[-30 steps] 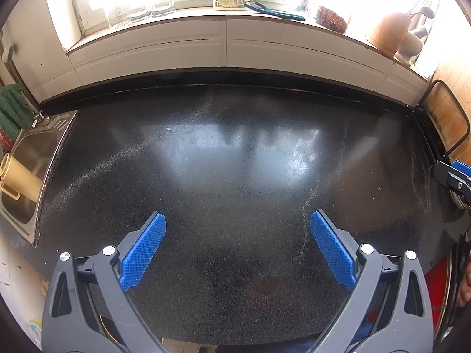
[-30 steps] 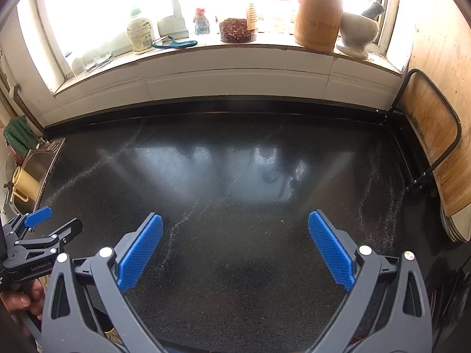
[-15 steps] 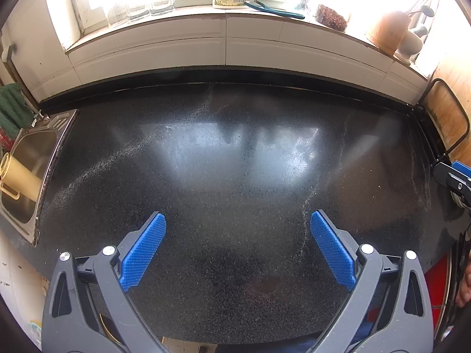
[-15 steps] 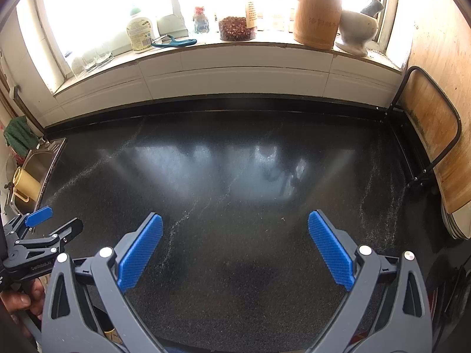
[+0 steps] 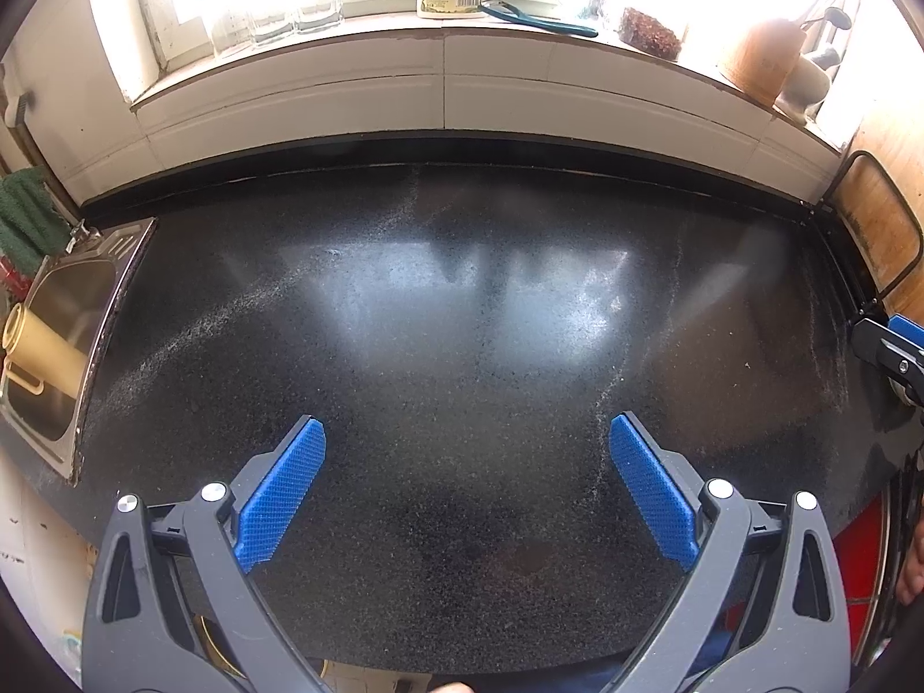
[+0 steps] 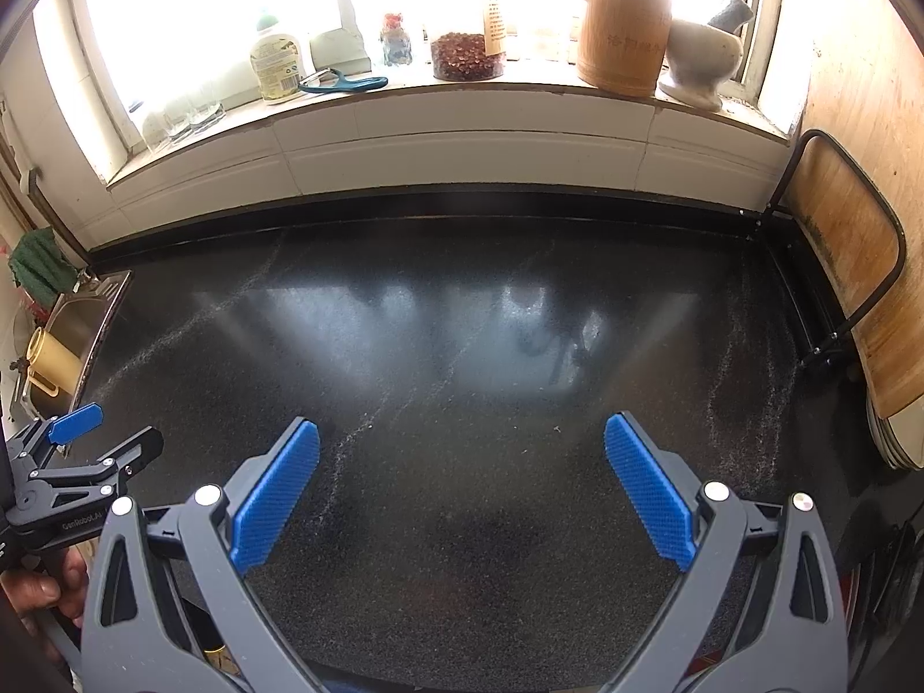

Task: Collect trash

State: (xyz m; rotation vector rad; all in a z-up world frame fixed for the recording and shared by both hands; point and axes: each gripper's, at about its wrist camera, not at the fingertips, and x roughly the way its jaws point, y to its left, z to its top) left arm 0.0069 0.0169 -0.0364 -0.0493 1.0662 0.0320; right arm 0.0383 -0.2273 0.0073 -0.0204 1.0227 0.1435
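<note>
Black speckled countertop [image 5: 462, 317], no trash visible on it. Left gripper [image 5: 468, 444] and right gripper [image 6: 462, 444] both spread wide, gripping nothing, over its front edge. Sink [image 5: 63, 335] at left edge; cutting board [image 6: 854, 289] along right edge.

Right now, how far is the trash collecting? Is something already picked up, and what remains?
Nothing is in hand: the left gripper and the right gripper are both open and hold nothing above the black counter. No piece of trash shows on the counter, only faint pale streaks, so either it is collected or it lies out of view. No bin is visible.
</note>
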